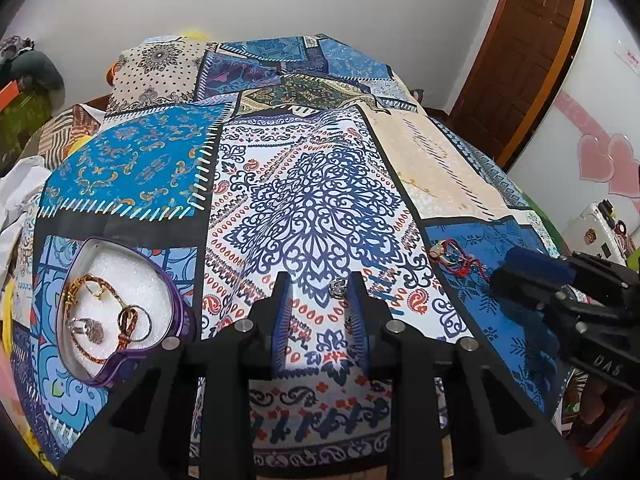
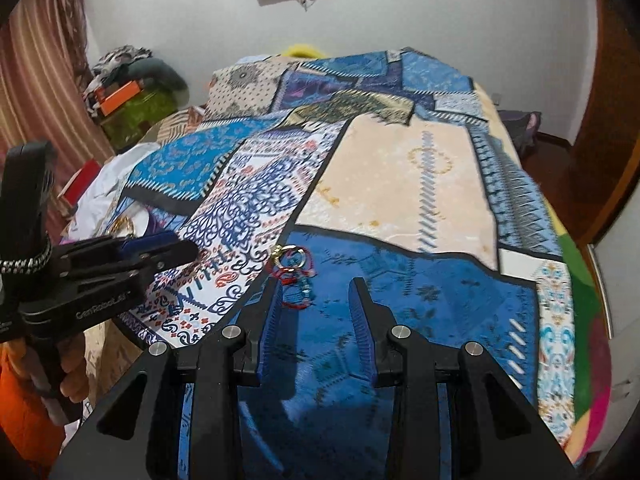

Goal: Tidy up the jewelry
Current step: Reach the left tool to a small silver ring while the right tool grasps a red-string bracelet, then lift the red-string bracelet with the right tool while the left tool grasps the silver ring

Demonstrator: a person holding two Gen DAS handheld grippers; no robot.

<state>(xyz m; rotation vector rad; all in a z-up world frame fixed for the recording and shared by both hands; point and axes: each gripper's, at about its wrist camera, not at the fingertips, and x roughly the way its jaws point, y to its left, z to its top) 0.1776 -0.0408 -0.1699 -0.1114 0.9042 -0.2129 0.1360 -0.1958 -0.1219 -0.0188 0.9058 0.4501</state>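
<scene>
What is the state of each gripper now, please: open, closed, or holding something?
Left gripper: open, holding nothing; a small silver ring lies on the bedspread by its right finger.
Right gripper: open, holding nothing; the red cord bracelets lie near its left finger.

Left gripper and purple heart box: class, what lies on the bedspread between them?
Nothing; only bare patterned bedspread separates left gripper from box, in the left wrist view.
</scene>
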